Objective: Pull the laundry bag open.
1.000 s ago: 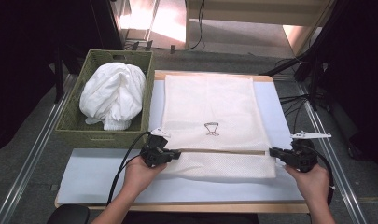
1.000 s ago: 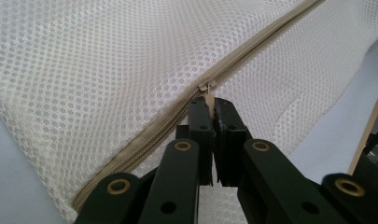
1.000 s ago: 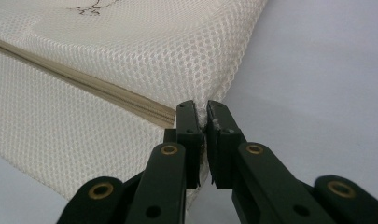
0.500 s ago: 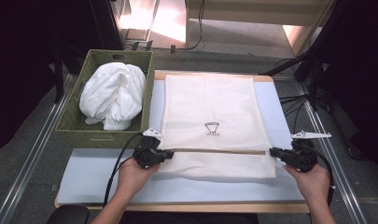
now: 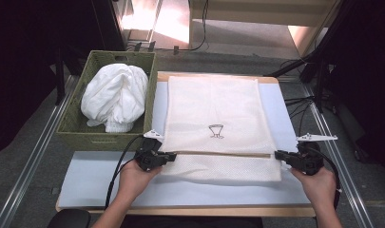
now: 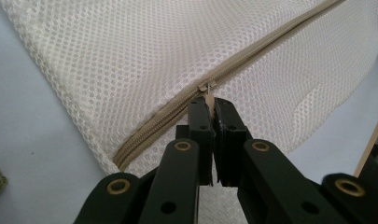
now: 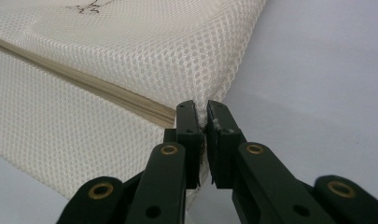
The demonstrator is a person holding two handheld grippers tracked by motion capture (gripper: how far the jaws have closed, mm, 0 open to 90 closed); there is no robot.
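A cream mesh laundry bag (image 5: 214, 104) lies flat on a pale blue mat (image 5: 100, 175), with a beige zipper (image 5: 218, 153) running across it near the front. At the zipper's left end, my left gripper (image 5: 173, 155) is shut on the zipper pull (image 6: 208, 97), which sits pinched between the jaws (image 6: 208, 107). Behind the slider the zipper (image 6: 154, 126) looks closed. My right gripper (image 5: 277, 154) is shut on the bag's right edge, and mesh (image 7: 130, 56) is clamped between its jaws (image 7: 206, 119) just beside the zipper's end (image 7: 163, 115).
A green woven basket (image 5: 76, 135) holding bundled white cloth (image 5: 115, 97) stands at the left, close to my left gripper. The wooden table edge (image 5: 180, 209) runs along the front. Metal rails (image 5: 33, 156) flank the table, and cables (image 5: 299, 109) lie at the right.
My left gripper has shifted slightly left and toward the front edge, still holding the pull. The right gripper has stayed where it was.
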